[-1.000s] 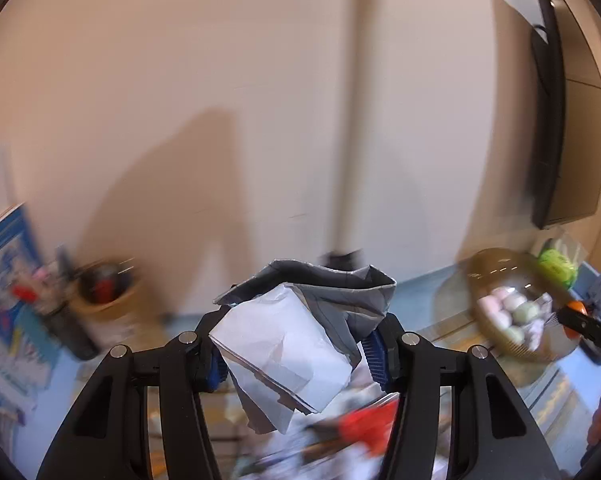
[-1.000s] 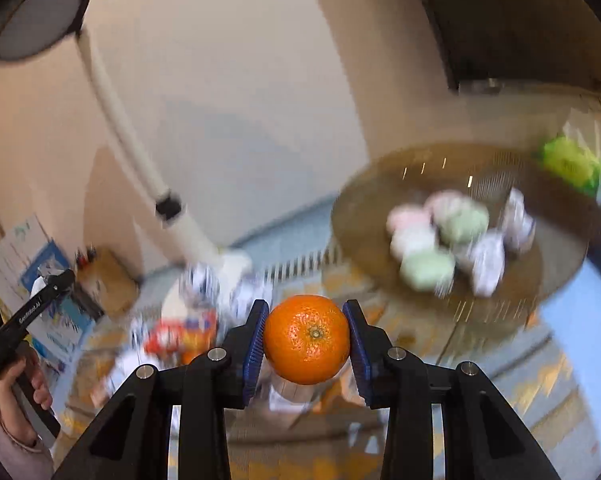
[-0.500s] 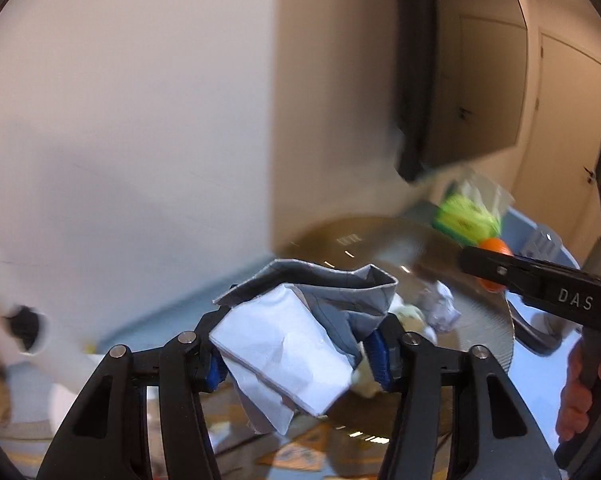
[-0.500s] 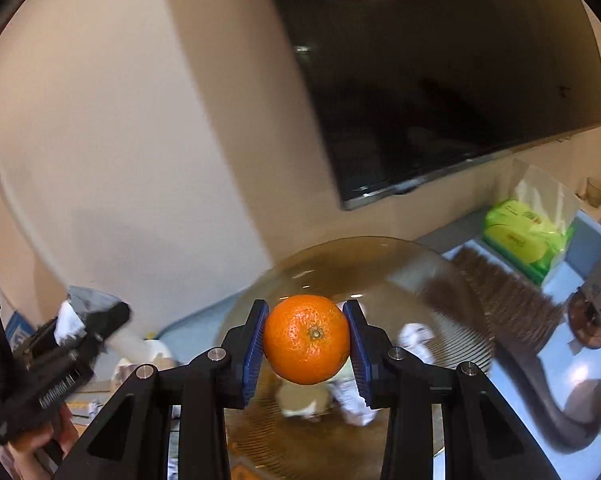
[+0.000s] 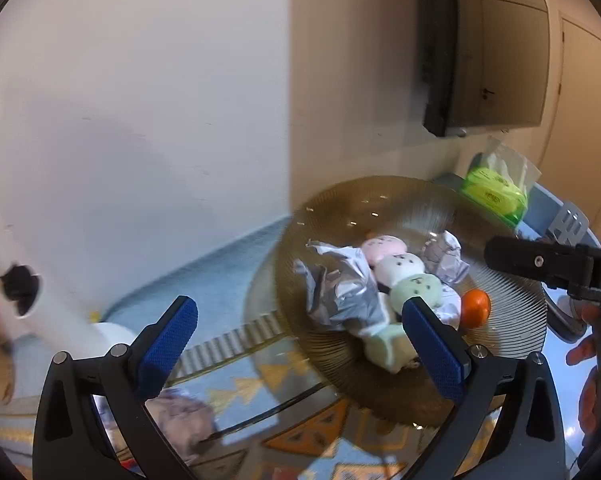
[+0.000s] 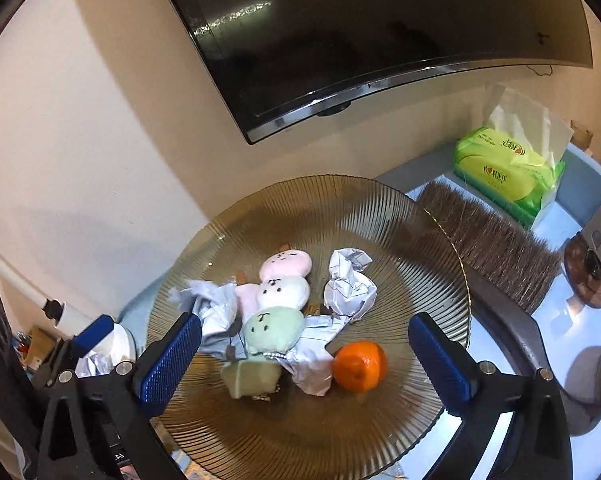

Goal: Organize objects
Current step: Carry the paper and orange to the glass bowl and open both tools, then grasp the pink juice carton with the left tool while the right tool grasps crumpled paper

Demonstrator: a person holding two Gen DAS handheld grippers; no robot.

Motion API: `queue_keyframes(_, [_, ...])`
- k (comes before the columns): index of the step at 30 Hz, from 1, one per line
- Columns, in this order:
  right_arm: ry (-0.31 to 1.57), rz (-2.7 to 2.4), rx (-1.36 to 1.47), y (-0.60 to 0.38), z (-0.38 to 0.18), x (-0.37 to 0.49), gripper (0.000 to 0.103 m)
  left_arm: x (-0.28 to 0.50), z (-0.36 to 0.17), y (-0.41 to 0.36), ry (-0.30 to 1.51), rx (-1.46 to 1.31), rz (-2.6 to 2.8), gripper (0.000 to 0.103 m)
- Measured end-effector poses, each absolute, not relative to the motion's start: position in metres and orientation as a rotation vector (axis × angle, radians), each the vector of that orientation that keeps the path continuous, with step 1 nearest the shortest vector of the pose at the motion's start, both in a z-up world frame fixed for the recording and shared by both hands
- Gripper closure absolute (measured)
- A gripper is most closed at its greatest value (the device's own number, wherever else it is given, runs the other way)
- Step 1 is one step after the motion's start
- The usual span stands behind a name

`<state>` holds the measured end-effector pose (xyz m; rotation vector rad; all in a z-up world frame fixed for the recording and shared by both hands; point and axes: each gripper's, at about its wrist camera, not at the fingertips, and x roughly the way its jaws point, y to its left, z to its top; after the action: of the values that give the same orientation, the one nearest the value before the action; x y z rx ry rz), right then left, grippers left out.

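Two grippers are hanging over the big glass plate (image 6: pixel 380 208), and we are holding both wide open with nothing in them. Our left gripper (image 5: pixel 300 344) is hovering at the plate's near edge. Our right gripper (image 6: pixel 304 356) is hovering right above the plate. The orange (image 6: pixel 359 365) is sitting on the plate, touching a crumpled paper (image 6: pixel 316 354). The soft toy (image 6: pixel 278 300) with pink, white and green balls is lying in the middle, between more crumpled papers. A green tissue pack (image 6: pixel 508 172) is standing behind the plate, well apart.
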<state>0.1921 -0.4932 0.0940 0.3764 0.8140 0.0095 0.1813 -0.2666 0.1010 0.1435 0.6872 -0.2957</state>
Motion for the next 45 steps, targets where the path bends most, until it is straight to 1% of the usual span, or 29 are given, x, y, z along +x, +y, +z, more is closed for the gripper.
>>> queue_keyframes(4, [0.818, 0.012, 0.385, -0.483, 0.102, 0.187, 0.000, 0.172, 0.122, -0.245, 0.659, 0.121, -0.284, 0.001])
queue_keyframes(8, [0.799, 0.036, 0.368, -0.461, 0.118, 0.177, 0.000, 0.152, 0.156, -0.205, 0.605, 0.118, -0.261, 0.000])
queue_keyframes(11, [0.786, 0.073, 0.328, -0.436, 0.134, 0.167, 0.000, 0.137, 0.180, -0.163, 0.581, 0.135, -0.214, 0.001])
queue_keyframes(16, [0.755, 0.136, 0.217, -0.383, 0.153, 0.147, 0.000, 0.115, 0.191, -0.090, 0.585, 0.151, -0.139, 0.001])
queue_keyframes(19, [0.761, 0.204, 0.173, -0.349, 0.151, 0.135, 0.000, 0.101, 0.174, -0.043, 0.640, 0.150, -0.108, 0.001])
queue_keyframes(22, [0.786, 0.230, 0.112, -0.321, 0.133, 0.124, 0.000, 0.083, 0.138, 0.001, 0.707, 0.112, -0.089, 0.000])
queue_keyframes(26, [0.843, 0.230, 0.037, -0.296, 0.089, 0.106, 0.000, 0.064, 0.084, 0.036, 0.811, 0.070, -0.098, 0.000])
queue_keyframes(30, [0.926, 0.256, -0.003, -0.285, 0.042, 0.096, 0.000, 0.049, 0.035, 0.045, 0.887, 0.079, -0.125, 0.001])
queue_keyframes(34, [0.993, 0.255, -0.017, -0.281, 0.008, 0.090, 0.000, 0.050, 0.014, 0.052, 0.907, 0.045, -0.138, 0.000])
queue_keyframes(36, [1.004, 0.252, -0.003, -0.281, 0.001, 0.090, 0.000, 0.053, 0.008, 0.060, 0.906, 0.004, -0.139, 0.000])
queue_keyframes(40, [0.989, 0.233, -0.010, -0.279, -0.005, 0.096, 0.000, 0.066, -0.004, 0.065, 0.927, -0.012, -0.160, 0.000])
queue_keyframes(45, [0.959, 0.209, -0.095, -0.264, -0.011, 0.108, 0.000, 0.073, -0.009, 0.056, 0.930, 0.081, -0.131, 0.000])
